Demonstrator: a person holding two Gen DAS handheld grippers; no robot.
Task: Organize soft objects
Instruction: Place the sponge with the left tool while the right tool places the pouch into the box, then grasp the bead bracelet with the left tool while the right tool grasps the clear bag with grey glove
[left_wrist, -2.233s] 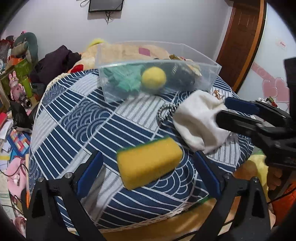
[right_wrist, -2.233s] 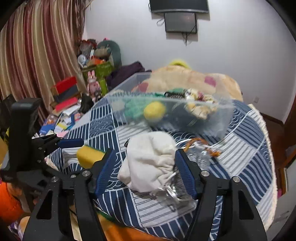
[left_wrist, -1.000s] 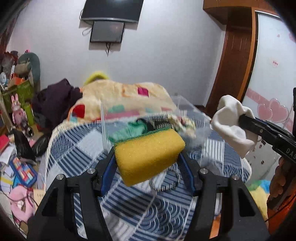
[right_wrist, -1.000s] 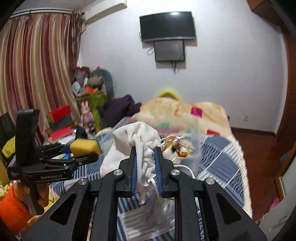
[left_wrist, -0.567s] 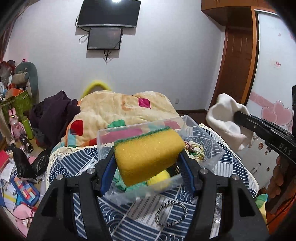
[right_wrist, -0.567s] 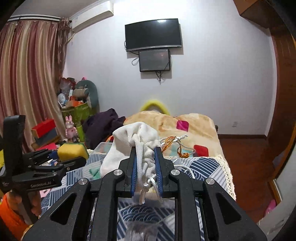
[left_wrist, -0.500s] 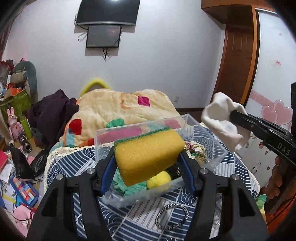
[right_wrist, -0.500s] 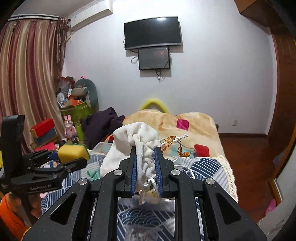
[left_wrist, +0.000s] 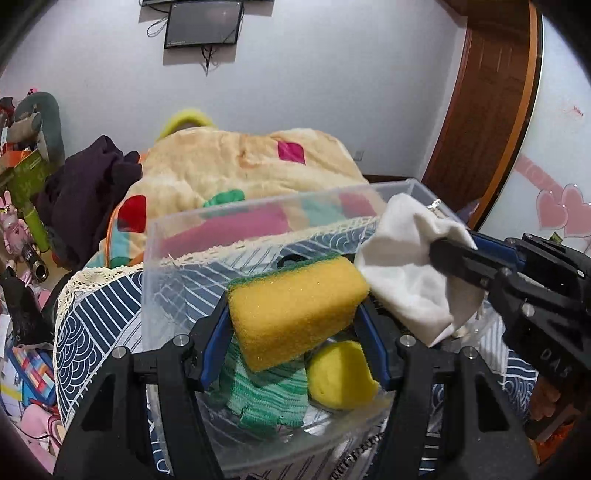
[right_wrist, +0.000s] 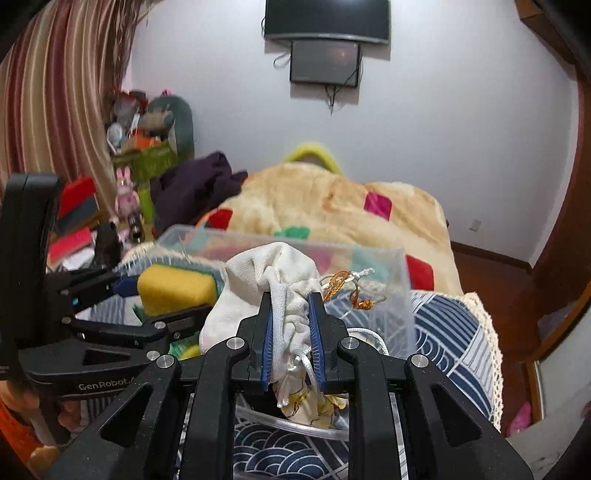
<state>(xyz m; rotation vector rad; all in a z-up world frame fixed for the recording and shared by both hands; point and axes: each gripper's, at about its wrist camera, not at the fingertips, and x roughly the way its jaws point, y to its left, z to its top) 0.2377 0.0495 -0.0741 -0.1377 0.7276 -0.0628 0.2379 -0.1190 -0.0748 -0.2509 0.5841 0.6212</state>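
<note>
The clear plastic bin (left_wrist: 155, 266) sits on the round table (left_wrist: 92, 317) with the blue wave-pattern cloth, and it already holds a green knitted cloth (left_wrist: 269, 395) and a yellow ball (left_wrist: 340, 373) at its near side, so part of the sorting looks done. Two soft things are not yet dropped in, and both hang over the bin. The left gripper (left_wrist: 295, 325) is clenched on the yellow sponge (left_wrist: 295, 302), which hangs above the green cloth at the near left of the bin. The right gripper (right_wrist: 290, 332) is clenched on the white drawstring pouch (right_wrist: 273, 280), which hangs over the bin's right half with its cords dangling. What is left, by my reading, is to let both go inside the walls. Room is tight: the sponge and the pouch are just beside each other, and the two grippers crowd the same opening. The far left of the bin floor looks bare, the best free space. The near wall lies under the left gripper's fingers (left_wrist: 214, 332), and the right wall stands close by the pouch, so a drop too far right could catch the rim.
</note>
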